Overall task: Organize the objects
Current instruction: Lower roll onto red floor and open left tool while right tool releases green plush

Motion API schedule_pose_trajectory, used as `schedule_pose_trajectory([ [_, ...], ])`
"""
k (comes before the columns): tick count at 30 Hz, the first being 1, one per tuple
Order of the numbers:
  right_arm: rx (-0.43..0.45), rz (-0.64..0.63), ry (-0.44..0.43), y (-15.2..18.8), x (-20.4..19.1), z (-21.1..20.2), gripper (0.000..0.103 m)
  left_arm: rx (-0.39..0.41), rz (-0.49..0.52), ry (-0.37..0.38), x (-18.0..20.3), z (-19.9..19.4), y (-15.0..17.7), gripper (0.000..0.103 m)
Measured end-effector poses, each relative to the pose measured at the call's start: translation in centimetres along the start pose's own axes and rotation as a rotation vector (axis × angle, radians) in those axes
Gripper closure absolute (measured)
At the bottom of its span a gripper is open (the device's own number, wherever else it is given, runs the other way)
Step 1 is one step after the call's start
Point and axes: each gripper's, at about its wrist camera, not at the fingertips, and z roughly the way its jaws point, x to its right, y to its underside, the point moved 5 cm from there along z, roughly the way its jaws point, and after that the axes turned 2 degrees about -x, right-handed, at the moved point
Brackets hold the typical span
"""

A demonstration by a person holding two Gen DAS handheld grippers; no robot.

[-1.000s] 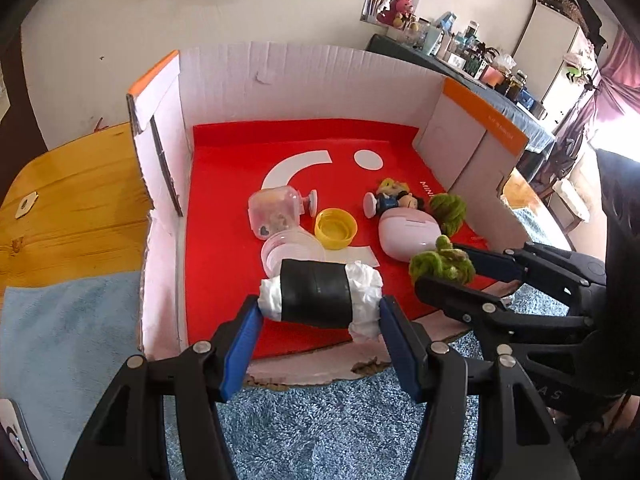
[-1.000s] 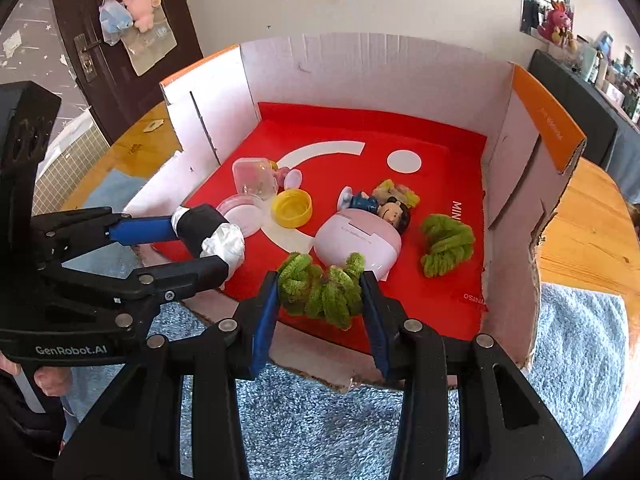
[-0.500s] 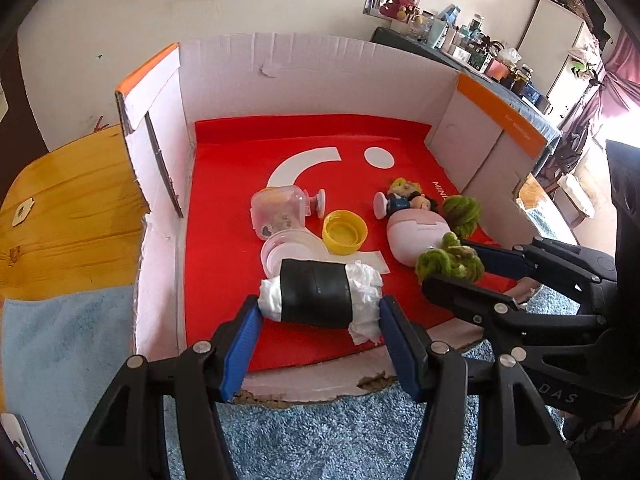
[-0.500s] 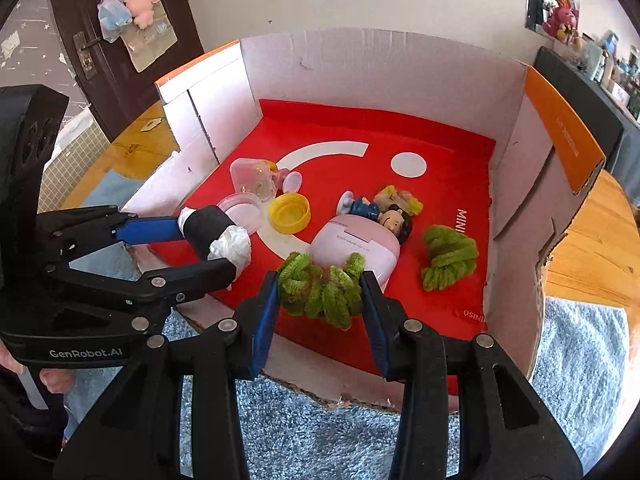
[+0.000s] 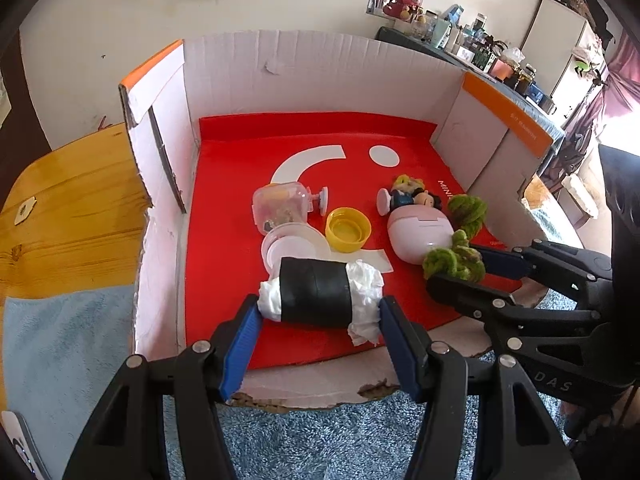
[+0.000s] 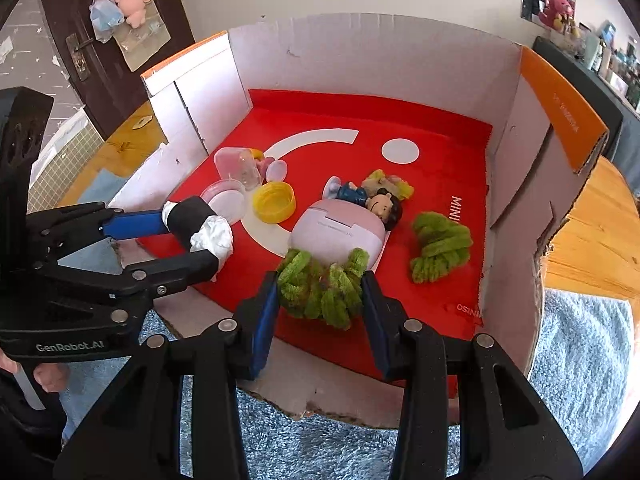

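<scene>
The cardboard box (image 5: pixel 320 76) with a red floor sits on a blue rug (image 6: pixel 580 360), and beyond its torn near edge lie a pink case (image 6: pixel 340 236), a yellow cap (image 6: pixel 275 202), a clear lid (image 5: pixel 292 246), a clear capsule (image 5: pixel 280 208), a small figurine (image 6: pixel 372 200) and, toward the right wall, a green pipe-cleaner bundle (image 6: pixel 440 246). Over the near edge, the left gripper (image 5: pixel 320 312) is clamped on a black-taped tissue roll (image 5: pixel 316 294), while beside it the right gripper (image 6: pixel 320 300) is clenched around a second green pipe-cleaner bundle (image 6: pixel 320 288), both fingers pointing into the box.

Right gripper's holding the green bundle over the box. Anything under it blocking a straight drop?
Probably: the pink case lies just beyond the green bundle. Bare red floor shows to its right, before the second green bundle.
</scene>
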Motion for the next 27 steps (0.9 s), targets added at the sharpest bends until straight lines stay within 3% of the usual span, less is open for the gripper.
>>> schedule_pose_trajectory([
  [17, 0.005, -0.003, 0.003, -0.02, 0.15, 0.06, 0.063, 0.008, -0.009, -0.008, 0.03, 0.2, -0.39, 0.04],
  [22, 0.016, -0.006, 0.011, -0.11, 0.0, -0.27, 0.052, 0.014, -0.015, -0.002, -0.12, 0.12, -0.45, 0.039],
  [27, 0.022, -0.008, 0.016, -0.19, 0.03, -0.33, 0.05, 0.031, -0.021, -0.008, -0.29, -0.33, -0.51, 0.033],
])
